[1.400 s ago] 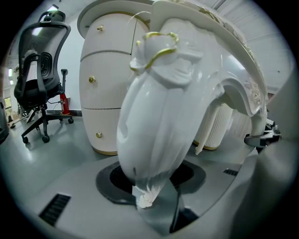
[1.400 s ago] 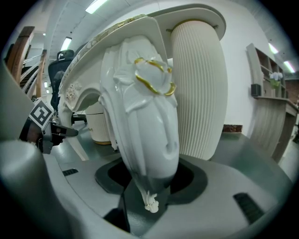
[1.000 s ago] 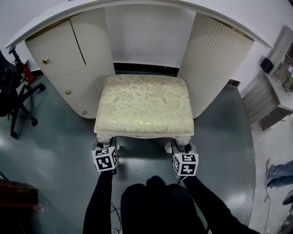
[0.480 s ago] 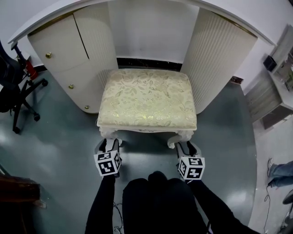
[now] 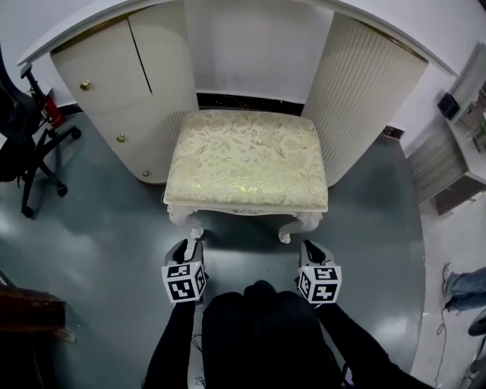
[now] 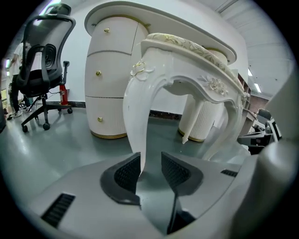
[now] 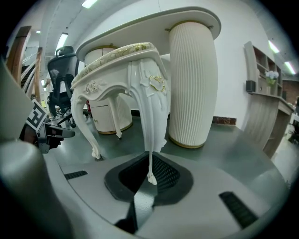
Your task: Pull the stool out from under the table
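Left tool (image 5: 187, 245), half-wide, and right tool (image 5: 310, 246), near-shut, both just narrowed, empty, back off the crosswise stool (image 5: 247, 161).

Carved white stool leg (image 6: 138, 121) close ahead, table (image 6: 112, 79) behind, office chair (image 6: 39, 77) at left.

The stool (image 5: 247, 163) has cloth seat, glossy legs.

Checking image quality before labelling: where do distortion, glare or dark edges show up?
Head view: the fisheye lens bows the table edge, and there is soft glare on the floor at left. Left gripper view: black corners, and the stool leg bulges. Right gripper view: black corners, and the ceiling lights are blown out.
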`<state>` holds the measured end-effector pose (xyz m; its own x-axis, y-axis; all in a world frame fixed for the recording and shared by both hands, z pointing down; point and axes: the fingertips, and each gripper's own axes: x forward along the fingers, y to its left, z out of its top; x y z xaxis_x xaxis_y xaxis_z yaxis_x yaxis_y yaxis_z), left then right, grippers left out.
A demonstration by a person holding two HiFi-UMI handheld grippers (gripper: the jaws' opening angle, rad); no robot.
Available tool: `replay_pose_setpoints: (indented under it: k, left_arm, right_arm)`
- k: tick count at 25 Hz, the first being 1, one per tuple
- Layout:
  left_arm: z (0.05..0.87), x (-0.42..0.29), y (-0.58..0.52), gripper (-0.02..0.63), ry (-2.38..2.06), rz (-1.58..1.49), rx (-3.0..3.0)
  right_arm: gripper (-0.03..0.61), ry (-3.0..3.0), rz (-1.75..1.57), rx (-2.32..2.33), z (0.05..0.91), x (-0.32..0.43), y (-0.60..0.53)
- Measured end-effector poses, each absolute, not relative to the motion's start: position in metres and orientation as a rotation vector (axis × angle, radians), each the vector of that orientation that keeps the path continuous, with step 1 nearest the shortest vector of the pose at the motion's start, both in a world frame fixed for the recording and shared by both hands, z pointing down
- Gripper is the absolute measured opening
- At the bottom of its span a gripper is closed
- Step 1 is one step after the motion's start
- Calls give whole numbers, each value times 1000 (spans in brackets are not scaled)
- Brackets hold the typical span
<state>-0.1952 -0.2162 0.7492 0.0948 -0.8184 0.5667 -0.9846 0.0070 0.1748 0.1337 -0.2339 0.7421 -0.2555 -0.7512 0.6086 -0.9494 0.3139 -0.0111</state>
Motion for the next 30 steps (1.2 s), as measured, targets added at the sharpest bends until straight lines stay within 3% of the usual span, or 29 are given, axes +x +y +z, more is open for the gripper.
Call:
replay_pose_setpoints:
  k: [5, 7, 30]
  left_arm:
    - [738, -189, -223, 26, -1773, 402, 1885]
    - [737, -187, -224, 8, -1769, 404, 1889]
    - [728, -163, -235, 6, -1673, 440, 1808]
  right_arm:
    - [5, -2103, 484, 1485, 733, 132, -240]
    - [5, -2096, 478, 1475, 732, 133, -242]
    - [3, -2000, 628, 1290, 732, 130, -243]
